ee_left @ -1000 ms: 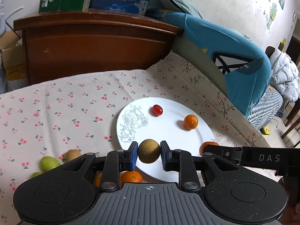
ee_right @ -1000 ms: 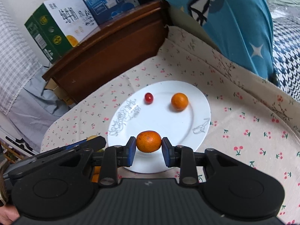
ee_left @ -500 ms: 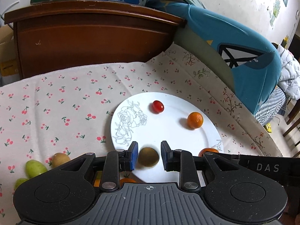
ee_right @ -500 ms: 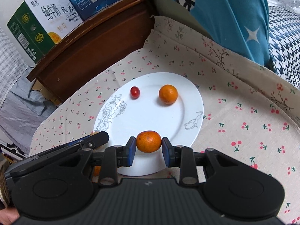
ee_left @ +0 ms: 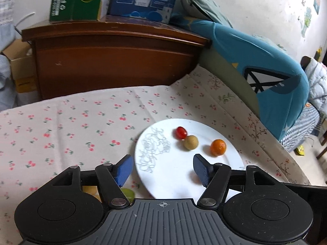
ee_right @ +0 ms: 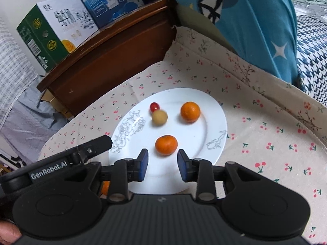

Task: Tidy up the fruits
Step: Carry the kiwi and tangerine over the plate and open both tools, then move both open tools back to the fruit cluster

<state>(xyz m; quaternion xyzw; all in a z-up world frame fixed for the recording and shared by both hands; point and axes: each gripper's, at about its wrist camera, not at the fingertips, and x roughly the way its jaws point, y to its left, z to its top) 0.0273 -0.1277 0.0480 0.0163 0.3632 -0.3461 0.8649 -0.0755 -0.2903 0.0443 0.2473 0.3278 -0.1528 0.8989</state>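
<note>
A white plate (ee_left: 173, 179) (ee_right: 204, 143) lies on the cherry-print cloth. On it are a red cherry tomato (ee_left: 181, 132) (ee_right: 154, 106), a brown round fruit (ee_left: 191, 142) (ee_right: 159, 117) touching the tomato, and an orange (ee_left: 218, 147) (ee_right: 190, 111). My left gripper (ee_left: 162, 163) hangs over the plate's near edge, its jaws opening wide with nothing between them. A tangerine (ee_right: 166, 145) rests on the plate just at the tips of my right gripper (ee_right: 162, 154). Its jaws are opening and the pads stand clear of the tangerine.
A green fruit (ee_left: 127, 193) and a yellowish one (ee_left: 90, 189) lie on the cloth under the left gripper, left of the plate. A dark wooden headboard (ee_left: 114, 61) with cartons on top stands behind. A blue cushion (ee_left: 265, 71) leans at the right.
The left jaws let go of the brown fruit, which rolled across the plate to the tomato, and then spread wide. The right jaws parted a little, leaving the tangerine on the plate.
</note>
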